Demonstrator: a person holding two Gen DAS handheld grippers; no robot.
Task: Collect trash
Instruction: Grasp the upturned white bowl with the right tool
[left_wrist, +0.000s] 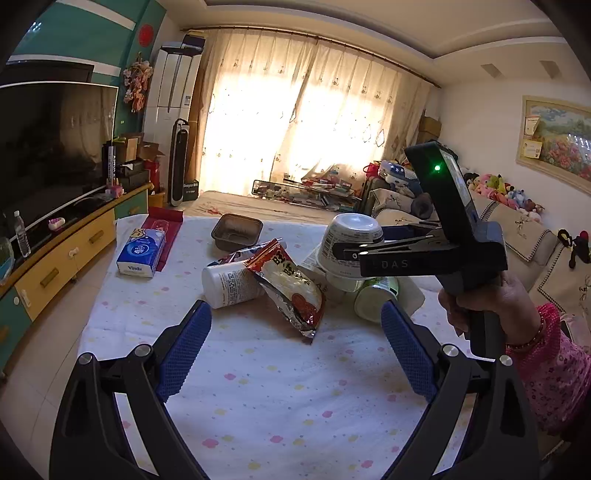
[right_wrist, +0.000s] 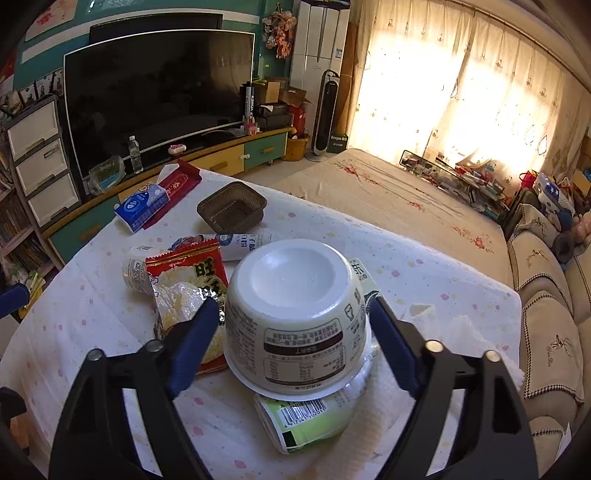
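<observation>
A white yogurt tub (right_wrist: 295, 317) is tipped upside down on top of a green-labelled cup (right_wrist: 310, 421) on the table. My right gripper (right_wrist: 293, 328) stands around the tub, its blue pads on both sides; I cannot tell whether they press it. In the left wrist view the tub (left_wrist: 351, 240) shows with the right gripper (left_wrist: 345, 251) at it. My left gripper (left_wrist: 295, 332) is open and empty above the cloth, short of a red snack bag (left_wrist: 291, 288) and a lying white cup (left_wrist: 229, 282).
A brown plastic tray (right_wrist: 232, 208), a blue tissue pack (right_wrist: 142, 206) and a red packet (right_wrist: 179, 184) lie at the table's far side. White paper napkins (right_wrist: 461, 332) lie to the right. A TV cabinet (right_wrist: 236, 155) stands left, a sofa (right_wrist: 546, 325) right.
</observation>
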